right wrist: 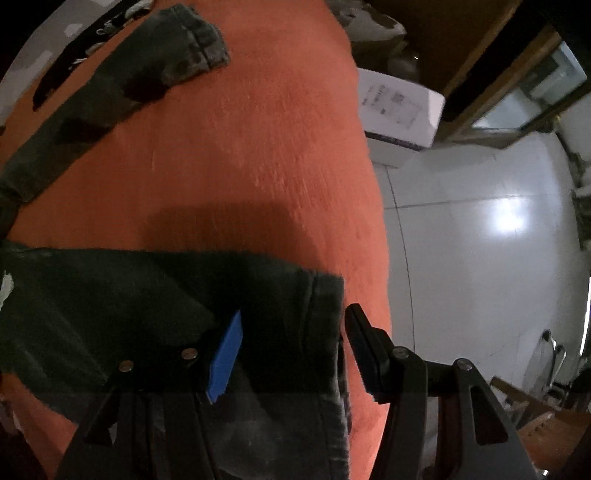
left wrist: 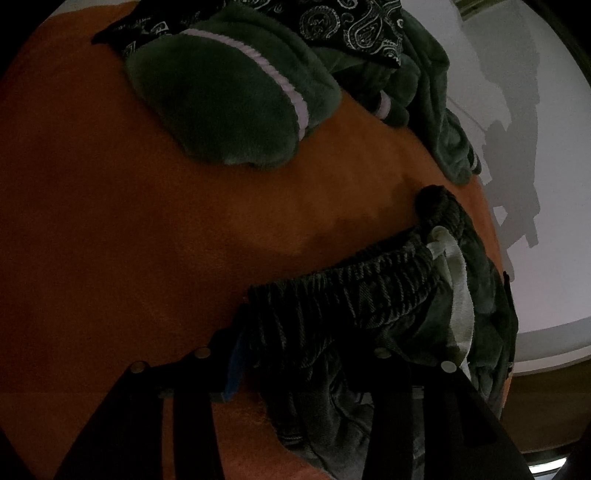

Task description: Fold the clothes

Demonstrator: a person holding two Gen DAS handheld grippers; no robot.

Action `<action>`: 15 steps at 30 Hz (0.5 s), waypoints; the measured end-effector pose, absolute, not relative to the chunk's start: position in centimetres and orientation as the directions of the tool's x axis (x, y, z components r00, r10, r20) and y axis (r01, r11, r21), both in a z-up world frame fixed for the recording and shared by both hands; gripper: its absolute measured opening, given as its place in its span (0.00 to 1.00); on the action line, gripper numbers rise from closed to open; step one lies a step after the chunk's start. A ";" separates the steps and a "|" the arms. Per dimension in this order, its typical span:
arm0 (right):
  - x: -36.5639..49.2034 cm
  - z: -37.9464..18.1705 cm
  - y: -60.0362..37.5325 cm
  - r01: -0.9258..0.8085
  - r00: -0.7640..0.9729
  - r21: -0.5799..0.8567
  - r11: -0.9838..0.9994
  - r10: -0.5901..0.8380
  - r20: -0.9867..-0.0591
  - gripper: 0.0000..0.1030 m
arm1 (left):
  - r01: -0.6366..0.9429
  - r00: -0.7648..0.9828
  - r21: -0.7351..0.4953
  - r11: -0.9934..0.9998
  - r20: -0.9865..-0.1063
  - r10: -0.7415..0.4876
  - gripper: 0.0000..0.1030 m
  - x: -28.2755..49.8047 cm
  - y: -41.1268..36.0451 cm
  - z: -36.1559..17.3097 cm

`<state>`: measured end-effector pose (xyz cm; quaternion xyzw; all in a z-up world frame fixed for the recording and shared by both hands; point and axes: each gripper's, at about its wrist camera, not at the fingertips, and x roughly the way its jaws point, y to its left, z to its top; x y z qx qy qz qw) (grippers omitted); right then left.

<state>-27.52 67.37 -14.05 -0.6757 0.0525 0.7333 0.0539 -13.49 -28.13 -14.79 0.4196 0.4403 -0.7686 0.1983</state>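
- The left tool (left wrist: 306, 365) is clamping the gathered waistband (left wrist: 343, 291) of the dark trousers (left wrist: 369, 369), with a pale drawstring (left wrist: 458, 291) hanging at three o'clock of the grip.
- The orange counter (left wrist: 129, 221) is lying bare from nine to eleven o'clock of that tool; a green fleece garment (left wrist: 221, 107) and a paisley cloth (left wrist: 351, 26) are crowding the far edge at twelve o'clock.
- The right tool (right wrist: 291, 350) is standing wide, its fingers straddling a trouser leg hem (right wrist: 325, 314) without pressing it.
- That hem is lying just inside the counter's edge (right wrist: 380, 258) at three o'clock, with white floor (right wrist: 480, 240) beyond.
- The other leg (right wrist: 110, 92) is stretching away towards eleven o'clock, with open counter between the two.
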 end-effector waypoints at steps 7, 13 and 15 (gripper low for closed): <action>-28.5 -13.5 63.8 0.056 -0.170 -0.154 -0.987 0.142 -0.975 0.25 | 0.678 -0.567 -0.505 -0.535 -0.822 0.057 0.44 -13.7 -28.0 -14.9; -28.3 -12.6 65.2 0.030 -0.257 -0.181 -0.983 0.167 -0.952 0.14 | 0.680 -0.566 -0.500 -0.536 -0.823 0.051 0.44 -13.6 -27.8 -14.9; -28.6 -11.7 66.2 -0.036 -0.297 -0.345 -0.938 0.340 -0.892 0.00 | 0.678 -0.565 -0.500 -0.538 -0.823 0.054 0.44 -13.6 -27.8 -14.9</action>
